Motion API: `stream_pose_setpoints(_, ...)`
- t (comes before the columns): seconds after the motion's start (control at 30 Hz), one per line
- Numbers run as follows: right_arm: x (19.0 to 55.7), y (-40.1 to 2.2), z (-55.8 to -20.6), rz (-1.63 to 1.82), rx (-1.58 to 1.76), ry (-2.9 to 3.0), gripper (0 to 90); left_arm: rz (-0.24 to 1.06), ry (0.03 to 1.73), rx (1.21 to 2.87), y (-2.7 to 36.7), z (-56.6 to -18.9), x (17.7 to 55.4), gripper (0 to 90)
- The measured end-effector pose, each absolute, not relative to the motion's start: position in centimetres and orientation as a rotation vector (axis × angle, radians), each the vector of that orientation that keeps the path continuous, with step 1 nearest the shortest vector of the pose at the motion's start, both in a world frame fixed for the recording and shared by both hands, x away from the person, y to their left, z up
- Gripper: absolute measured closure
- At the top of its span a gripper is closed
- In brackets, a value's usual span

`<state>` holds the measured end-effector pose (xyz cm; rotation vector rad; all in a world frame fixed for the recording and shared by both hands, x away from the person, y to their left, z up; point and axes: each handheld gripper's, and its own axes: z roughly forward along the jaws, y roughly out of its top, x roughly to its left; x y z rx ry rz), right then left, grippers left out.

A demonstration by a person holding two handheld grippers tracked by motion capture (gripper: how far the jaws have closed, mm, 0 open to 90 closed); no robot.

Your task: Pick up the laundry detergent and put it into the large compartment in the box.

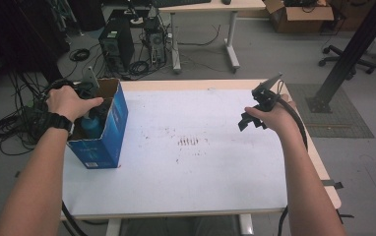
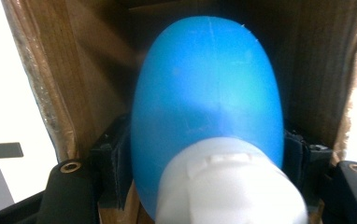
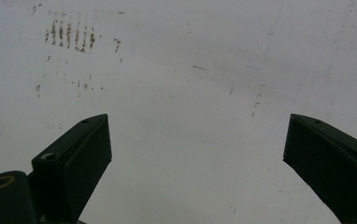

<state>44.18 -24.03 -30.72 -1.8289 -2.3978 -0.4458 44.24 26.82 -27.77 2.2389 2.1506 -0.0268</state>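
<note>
At left of the high view, my left gripper (image 2: 207, 154) hugs the blue bottle (image 2: 207, 93) inside the box (image 1: 108, 132), grip unclear; next I back out upward.

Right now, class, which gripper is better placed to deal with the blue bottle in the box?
Left. The left gripper is down inside the blue box, jaws flanking the blue bottle. The right gripper hangs open over bare table.

Right gripper (image 3: 197, 154) fingers spread wide, stained white table (image 3: 190, 56) below
</note>
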Motion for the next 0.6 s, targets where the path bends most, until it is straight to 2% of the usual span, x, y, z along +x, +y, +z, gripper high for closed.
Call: stream_pose_setpoints(0.6, 44.2, -24.1, -30.7, -0.450, -1.826, -2.396, 7.8, 0.002, 2.135, 2.236, 26.4, -25.5, 44.1, 31.1)
